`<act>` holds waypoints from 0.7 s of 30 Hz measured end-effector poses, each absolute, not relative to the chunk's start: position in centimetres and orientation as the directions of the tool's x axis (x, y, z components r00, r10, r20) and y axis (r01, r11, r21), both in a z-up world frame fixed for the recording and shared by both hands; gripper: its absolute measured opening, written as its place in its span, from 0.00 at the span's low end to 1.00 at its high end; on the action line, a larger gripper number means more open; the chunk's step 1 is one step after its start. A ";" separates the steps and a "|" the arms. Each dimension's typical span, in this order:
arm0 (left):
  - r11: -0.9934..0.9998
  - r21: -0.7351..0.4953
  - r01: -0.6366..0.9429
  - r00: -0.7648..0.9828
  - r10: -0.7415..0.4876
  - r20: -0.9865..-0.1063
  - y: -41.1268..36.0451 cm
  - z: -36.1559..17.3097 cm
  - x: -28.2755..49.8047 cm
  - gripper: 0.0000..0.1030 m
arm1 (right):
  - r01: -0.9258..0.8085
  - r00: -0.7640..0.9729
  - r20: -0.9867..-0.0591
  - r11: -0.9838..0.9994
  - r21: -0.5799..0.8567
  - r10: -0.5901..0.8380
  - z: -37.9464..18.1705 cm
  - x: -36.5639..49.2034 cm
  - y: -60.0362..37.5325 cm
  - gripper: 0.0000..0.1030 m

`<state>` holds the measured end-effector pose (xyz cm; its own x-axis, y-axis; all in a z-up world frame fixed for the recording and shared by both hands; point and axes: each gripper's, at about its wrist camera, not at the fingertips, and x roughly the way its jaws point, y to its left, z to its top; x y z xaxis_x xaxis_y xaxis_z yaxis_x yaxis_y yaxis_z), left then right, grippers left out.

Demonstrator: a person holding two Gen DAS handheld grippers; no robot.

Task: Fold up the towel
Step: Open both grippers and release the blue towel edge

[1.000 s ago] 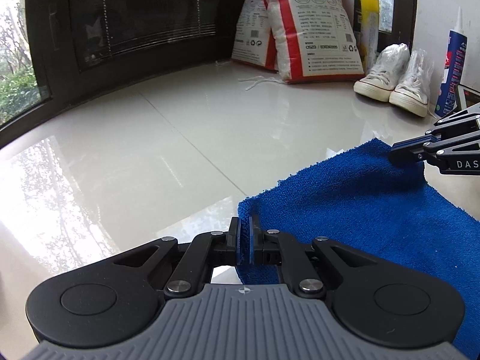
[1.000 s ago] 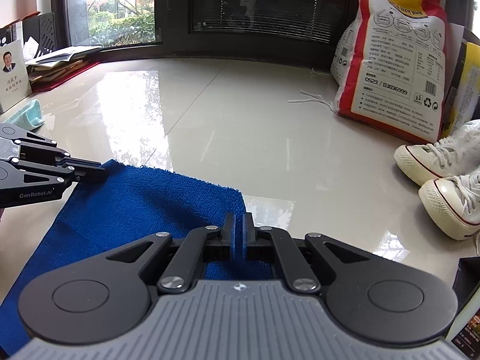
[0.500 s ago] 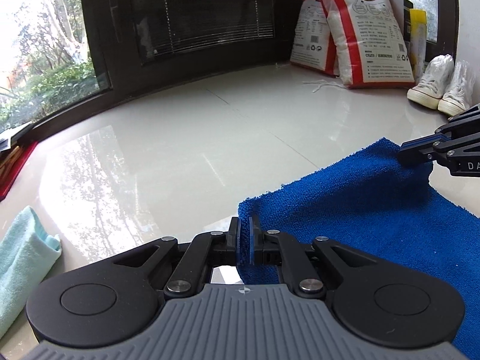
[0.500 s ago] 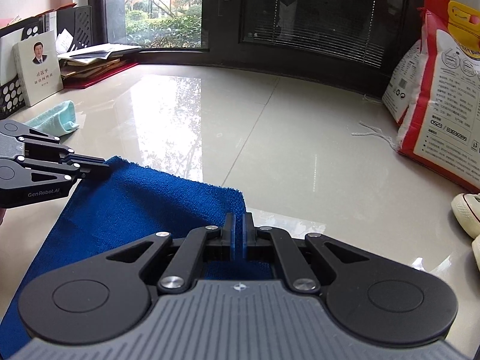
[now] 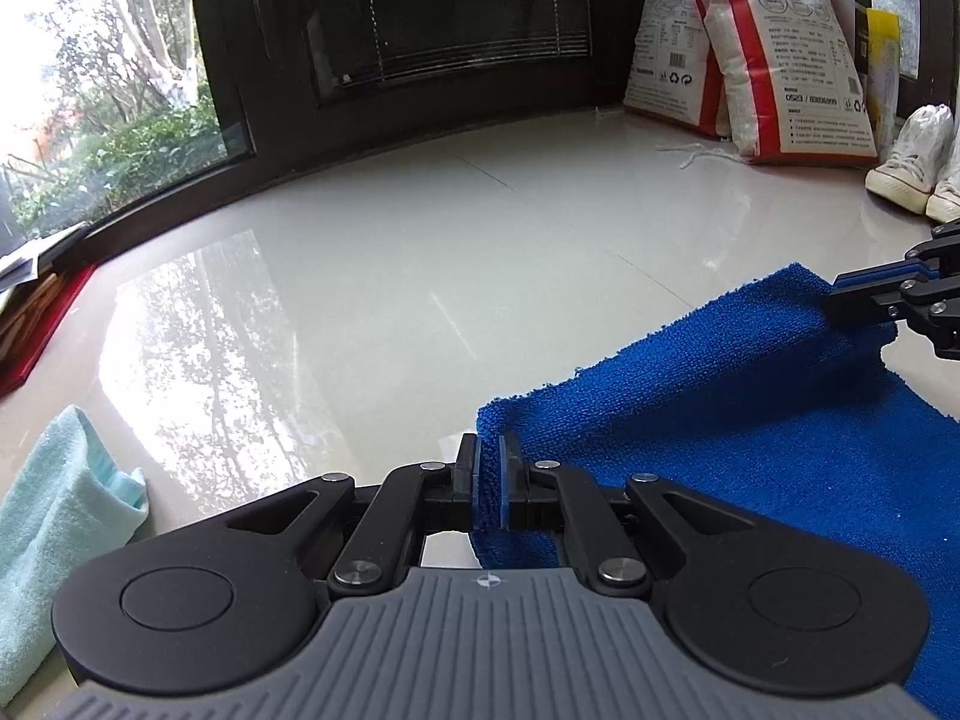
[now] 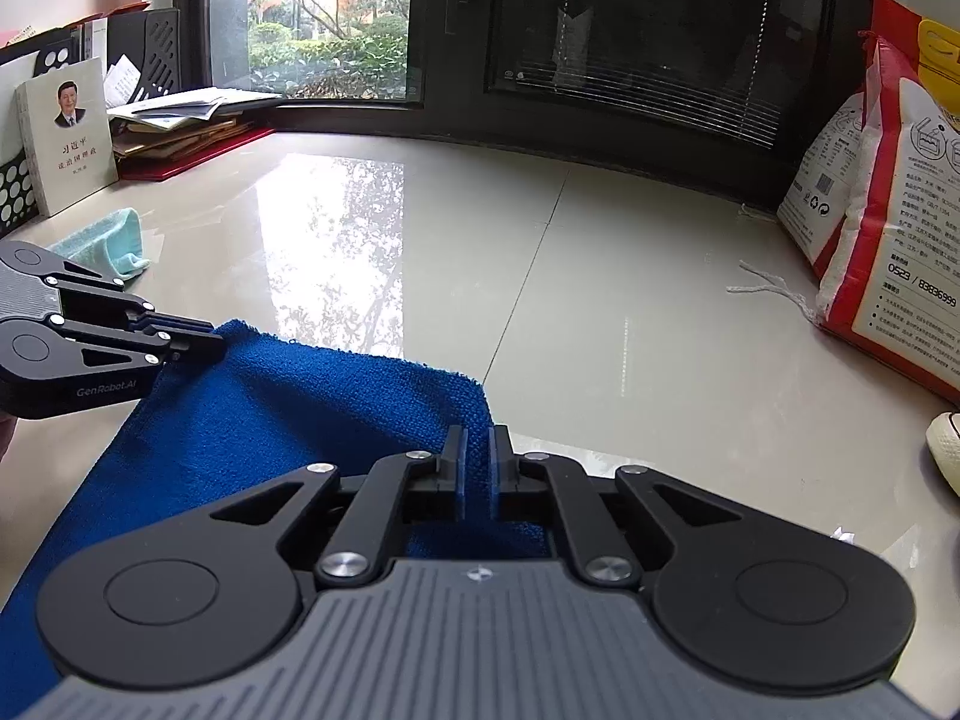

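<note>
Lying on the pale glossy floor [image 5: 420, 276], the blue towel [image 5: 750, 420] is the landmark for everything else. Its far edge is lifted at both corners. The left gripper [image 5: 491, 483] is clamped on the towel's near-left corner as the left wrist view shows it, blue cloth pinched between the two pads with almost no gap. The right gripper [image 6: 477, 468] sits at the other far corner; its jaws are opening, cloth stands between them, and a narrow gap shows on each side of the fold, so the pads no longer press on it. In the left wrist view the right gripper [image 5: 840, 297] reaches in from the right edge, tips at the towel's raised corner. In the right wrist view the left gripper [image 6: 204, 342] comes in from the left, tips at the towel [image 6: 270, 420] corner.

Left of the towel lies a light cyan cloth [image 5: 54, 540], apart from it. Beyond the towel to the right stand red-and-white sacks [image 5: 774, 60], with white shoes [image 5: 906, 162] beside them. Far left of the towel, a book [image 6: 66, 138] leans near stacked papers [image 6: 180, 114]. A dark window frame [image 5: 420, 30] runs behind all of it.
</note>
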<state>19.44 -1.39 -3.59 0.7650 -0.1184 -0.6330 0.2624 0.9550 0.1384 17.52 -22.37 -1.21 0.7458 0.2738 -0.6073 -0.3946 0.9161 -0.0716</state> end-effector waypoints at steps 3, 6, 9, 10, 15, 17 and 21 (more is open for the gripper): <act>0.955 0.142 0.259 0.761 -0.111 -0.639 -1.6 -3.9 19.7 0.08 | -0.388 0.752 -0.604 0.918 -0.080 0.265 -1.1 17.1 -22.8 0.15; 0.956 0.143 0.256 0.760 -0.107 -0.642 -1.5 -4.1 19.9 0.10 | -0.388 0.751 -0.608 0.917 -0.089 0.258 -1.0 16.6 -23.3 0.17; 0.956 0.145 0.254 0.758 -0.104 -0.643 -1.5 -4.0 19.8 0.10 | -0.387 0.747 -0.616 0.917 -0.096 0.251 -1.2 15.9 -23.8 0.18; 0.956 0.145 0.254 0.758 -0.103 -0.644 -1.5 -3.9 19.7 0.10 | -0.387 0.744 -0.620 0.917 -0.095 0.250 -1.3 15.7 -24.0 0.18; 0.957 0.138 0.255 0.763 -0.112 -0.636 -1.4 -3.3 19.1 0.14 | -0.380 0.734 -0.634 0.921 -0.086 0.243 -1.7 14.5 -25.0 0.18; 0.960 0.124 0.250 0.764 -0.117 -0.634 -1.2 -2.9 18.8 0.22 | -0.374 0.733 -0.637 0.924 -0.082 0.240 -1.8 14.1 -25.4 0.19; 0.966 0.079 0.246 0.757 -0.140 -0.638 -0.7 -2.4 18.3 0.29 | -0.365 0.731 -0.640 0.928 -0.075 0.236 -1.9 13.2 -26.1 0.22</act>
